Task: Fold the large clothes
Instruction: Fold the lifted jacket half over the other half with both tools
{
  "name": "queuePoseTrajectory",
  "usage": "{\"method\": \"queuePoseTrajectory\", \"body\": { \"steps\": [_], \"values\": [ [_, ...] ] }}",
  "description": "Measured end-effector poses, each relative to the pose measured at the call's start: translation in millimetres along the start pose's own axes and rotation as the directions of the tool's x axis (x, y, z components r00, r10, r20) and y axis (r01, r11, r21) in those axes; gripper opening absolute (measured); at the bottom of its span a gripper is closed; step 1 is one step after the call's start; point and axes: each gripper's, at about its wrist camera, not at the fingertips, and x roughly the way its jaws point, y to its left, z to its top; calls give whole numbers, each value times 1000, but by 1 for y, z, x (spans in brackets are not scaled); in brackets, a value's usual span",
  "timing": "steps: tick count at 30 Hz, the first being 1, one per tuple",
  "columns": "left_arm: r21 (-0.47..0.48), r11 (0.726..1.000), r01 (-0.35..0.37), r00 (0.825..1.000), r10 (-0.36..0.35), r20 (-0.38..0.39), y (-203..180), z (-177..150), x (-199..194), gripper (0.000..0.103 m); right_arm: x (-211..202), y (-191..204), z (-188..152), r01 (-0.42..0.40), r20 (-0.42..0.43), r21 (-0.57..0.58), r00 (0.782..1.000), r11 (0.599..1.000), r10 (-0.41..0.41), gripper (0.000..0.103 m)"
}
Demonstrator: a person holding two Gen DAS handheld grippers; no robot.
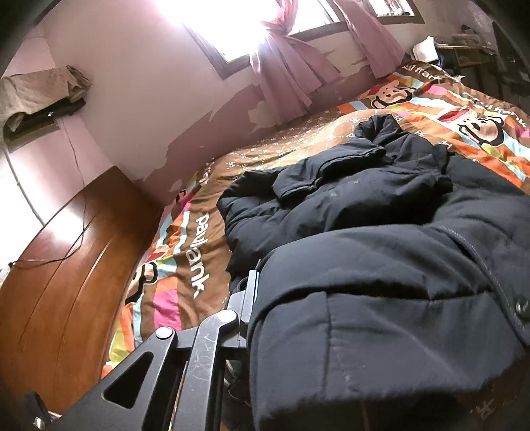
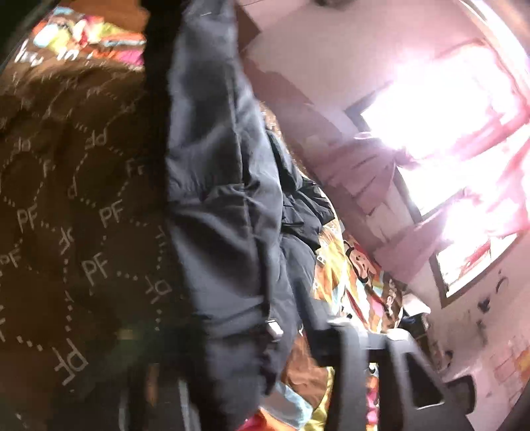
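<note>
The left tongs sit at the bottom of the left wrist view, their black metal jaws drawn narrow and pinched on the near hem of the dark navy padded jacket; only the left-hand jaw shows, the other being buried under the fabric. The right tongs are blurred in the right wrist view, with their black frame low in the picture. Their jaws stand close together against a fold of the same jacket, though the blur hides whether the pads actually press on the cloth.

The jacket lies spread and rumpled across the bed, one sleeve folded over its middle, its far end reaching toward the window side. Beneath it is the brown, orange and pink cartoon-monkey bedcover printed with white letters. To the left of the bed stands a glossy reddish-brown wooden headboard. Beyond the bed rises a pink wall with peeling paint, and farther still pink curtains hang at a bright window.
</note>
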Motion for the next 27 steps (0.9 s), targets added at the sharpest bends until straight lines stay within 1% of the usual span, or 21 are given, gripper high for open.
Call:
{"method": "queuePoseTrajectory", "body": {
  "steps": [1,2,3,6,10,15,22,27],
  "values": [
    [1,1000,1,1000,-1,4,0,-5,-2,11,-4,-4,-1,-3,18,25,1000,1000,3,16],
    [2,1000,7,1000,-7,7,0,-12,-7,11,-9,-8,-3,-6,40,48,999,999,4,11],
    [5,1000,10,1000,-10,8,0,-17,-9,11,-13,-13,-3,-10,59,71,998,997,6,10],
    [19,1000,24,1000,-25,15,3,-31,-22,10,-22,-34,-2,-10,96,143,995,990,-3,8],
    [9,999,34,999,-35,37,7,-34,-40,9,-33,-63,7,-15,133,221,991,975,-15,7],
    [-8,999,45,997,-44,71,16,-30,-70,8,-58,-84,23,22,189,253,979,967,-71,7],
    [30,997,69,993,-71,90,24,-27,-126,8,-104,-108,29,64,254,267,958,962,-134,7],
    [22,996,84,990,-86,111,27,-23,-160,8,-133,-123,32,48,290,277,948,960,-131,7]
  ]
}}
